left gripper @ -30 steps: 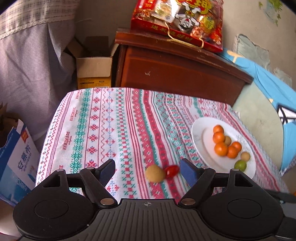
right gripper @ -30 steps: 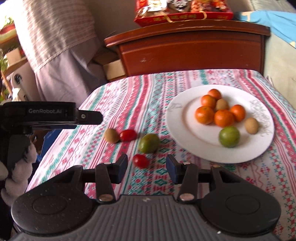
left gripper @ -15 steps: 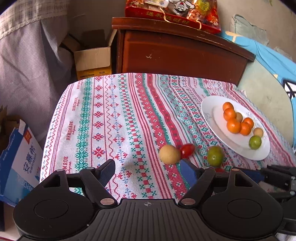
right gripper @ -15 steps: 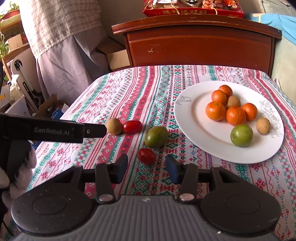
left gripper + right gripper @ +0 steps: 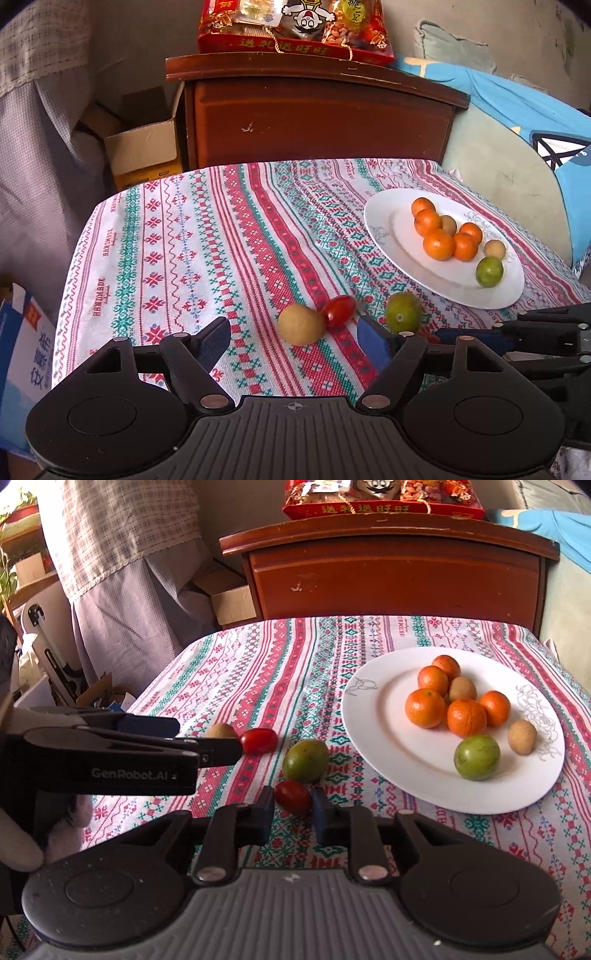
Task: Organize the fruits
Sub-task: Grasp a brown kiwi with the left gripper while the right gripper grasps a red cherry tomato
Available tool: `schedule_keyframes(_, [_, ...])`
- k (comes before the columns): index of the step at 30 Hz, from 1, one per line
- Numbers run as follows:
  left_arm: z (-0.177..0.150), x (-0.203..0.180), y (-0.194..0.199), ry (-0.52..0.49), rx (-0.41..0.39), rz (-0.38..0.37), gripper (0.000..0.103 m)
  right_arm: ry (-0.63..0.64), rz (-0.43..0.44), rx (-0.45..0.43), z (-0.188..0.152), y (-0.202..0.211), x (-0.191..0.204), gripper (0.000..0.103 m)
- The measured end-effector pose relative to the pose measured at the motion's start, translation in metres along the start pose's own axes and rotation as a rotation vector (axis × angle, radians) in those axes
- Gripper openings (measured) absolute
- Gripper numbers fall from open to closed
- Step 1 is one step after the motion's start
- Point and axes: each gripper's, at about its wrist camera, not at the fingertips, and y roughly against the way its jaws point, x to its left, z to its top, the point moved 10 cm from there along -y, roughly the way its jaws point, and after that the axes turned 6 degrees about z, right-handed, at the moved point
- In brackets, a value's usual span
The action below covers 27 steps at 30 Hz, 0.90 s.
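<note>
One logo, "GenRobot.AI", on left gripper (image 5: pixel 221 744); tablecloth (image 5: pixel 177 258) reads "HANDMADE".

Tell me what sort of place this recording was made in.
Most likely a lived-in home, perhaps a bedroom: a table under a patterned tablecloth holds a plate of fruit, with a dark wooden cabinet behind it carrying a red snack gift box.

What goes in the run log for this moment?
right hand-held gripper: closing around small red cherry tomato | left hand-held gripper: open near round yellow-brown fruit | white round plate: eight fruits
</note>
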Motion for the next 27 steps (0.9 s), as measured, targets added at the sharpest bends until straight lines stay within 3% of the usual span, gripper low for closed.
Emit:
schedule_keyframes(5, [0.002, -0.005, -0.002, -0.010, -0.010, -0.029, 0.054, -0.019, -0.003, -0.013, 0.004, 0.005, -0.005, 0.022])
schedule_keyframes(12, [0.001, -0.008, -0.008, -0.037, -0.009, -0.045, 0.052, -0.027, -0.003, -0.013, 0.004, 0.007, -0.007, 0.022])
schedule_keyframes(27, [-0.002, -0.007, -0.016, -0.101, -0.026, -0.059, 0.028, -0.042, -0.010, -0.007, 0.002, 0.004, -0.011, 0.022])
